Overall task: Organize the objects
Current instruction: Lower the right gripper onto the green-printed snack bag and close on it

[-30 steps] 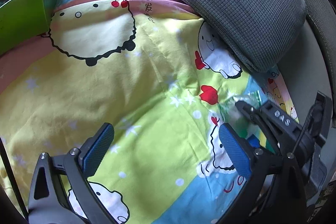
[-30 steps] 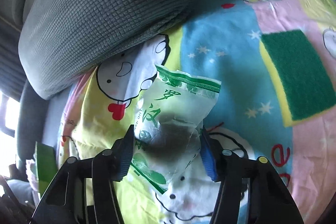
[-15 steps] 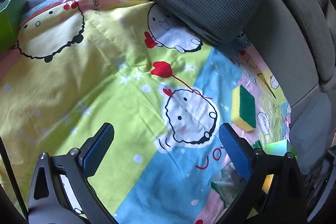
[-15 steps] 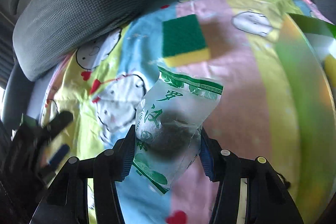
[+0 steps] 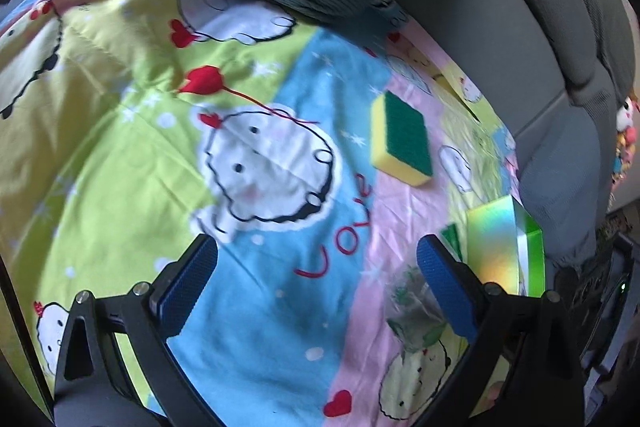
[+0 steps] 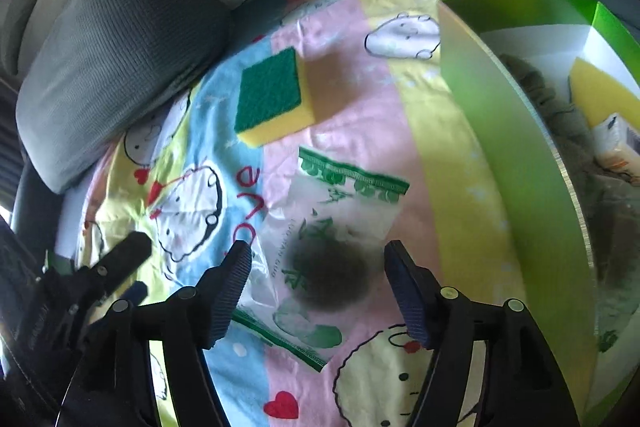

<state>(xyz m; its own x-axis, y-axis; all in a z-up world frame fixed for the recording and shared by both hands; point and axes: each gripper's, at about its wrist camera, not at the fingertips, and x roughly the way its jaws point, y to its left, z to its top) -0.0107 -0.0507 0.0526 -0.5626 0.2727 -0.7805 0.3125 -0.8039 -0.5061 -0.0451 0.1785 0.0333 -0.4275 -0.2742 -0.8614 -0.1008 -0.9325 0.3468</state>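
A grey ribbed cushion (image 6: 116, 67) bounded the left edge of the cartoon-print bedsheet (image 6: 400, 131); open sheet lay around the green-and-yellow rectangular sponge (image 6: 272, 99). The left gripper (image 5: 316, 283) hovered wide open, holding nothing. The right gripper (image 6: 318, 283), angled down, was opening, its 2 pads clear of the clear plastic green-printed packet (image 6: 320, 247) between them. The green cardboard box (image 6: 516, 163) walled the right.
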